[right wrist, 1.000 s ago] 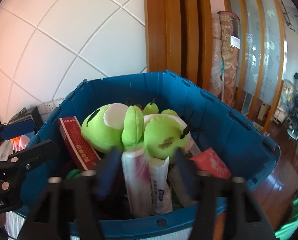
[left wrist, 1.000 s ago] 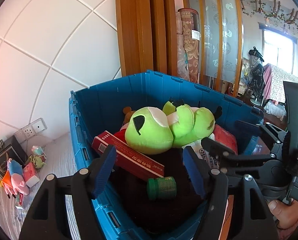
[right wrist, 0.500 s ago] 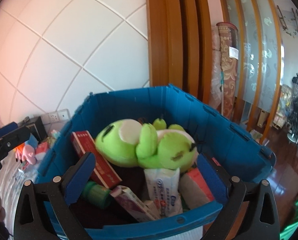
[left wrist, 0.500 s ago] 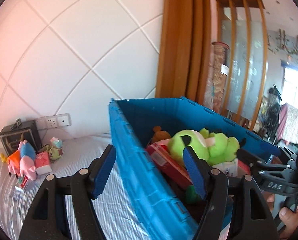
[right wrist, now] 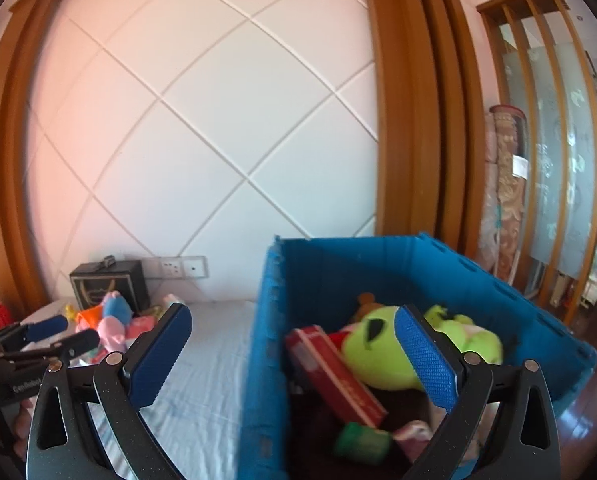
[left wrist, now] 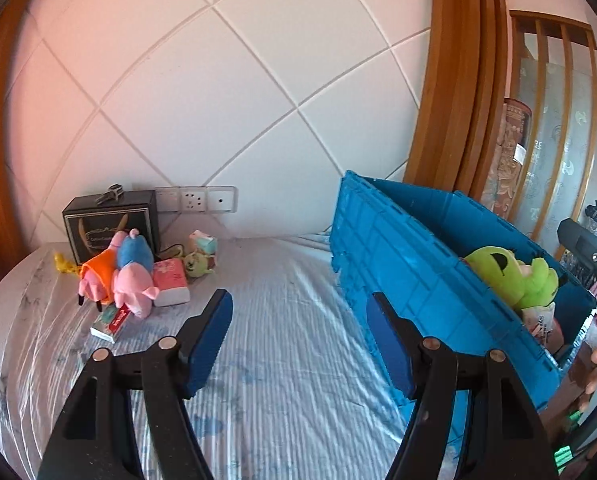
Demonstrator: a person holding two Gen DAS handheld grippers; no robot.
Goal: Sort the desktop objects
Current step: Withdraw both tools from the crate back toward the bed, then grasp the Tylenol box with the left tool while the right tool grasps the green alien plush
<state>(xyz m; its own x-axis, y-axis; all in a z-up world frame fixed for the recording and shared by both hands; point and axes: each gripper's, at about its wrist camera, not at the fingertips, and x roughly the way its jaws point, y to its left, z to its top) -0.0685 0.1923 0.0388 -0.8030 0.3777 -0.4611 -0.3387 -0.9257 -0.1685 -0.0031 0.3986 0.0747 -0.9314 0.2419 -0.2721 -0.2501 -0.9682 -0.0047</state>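
Note:
My left gripper (left wrist: pixel 300 304) is open and empty above the striped cloth (left wrist: pixel 290 360), pointing toward a pile at the far left: a pink plush pig (left wrist: pixel 132 292), a pink tissue pack (left wrist: pixel 170 282), a small green toy (left wrist: pixel 196 265) and a red-and-white carton (left wrist: pixel 110 322). The blue crate (left wrist: pixel 414 264) stands to its right with a green plush (left wrist: pixel 514 276) inside. My right gripper (right wrist: pixel 292 316) is open wide with nothing between its pads, astride the blue crate's (right wrist: pixel 266 320) left wall. Inside lie the green plush (right wrist: pixel 378 354), a red box (right wrist: pixel 334 376) and a green jar (right wrist: pixel 362 440).
A black box (left wrist: pixel 110 222) stands against the white tiled wall under wall sockets (left wrist: pixel 196 200). In the right wrist view the left gripper (right wrist: pixel 64 334) shows at the left edge before the toy pile. A wooden door frame (right wrist: pixel 410 120) rises behind the crate; wood floor lies to the right.
My left gripper swung left, from over the crate's contents to the cloth facing the toy pile. My right gripper's jaws spread wide, left the white packs in the crate, rose and turned left.

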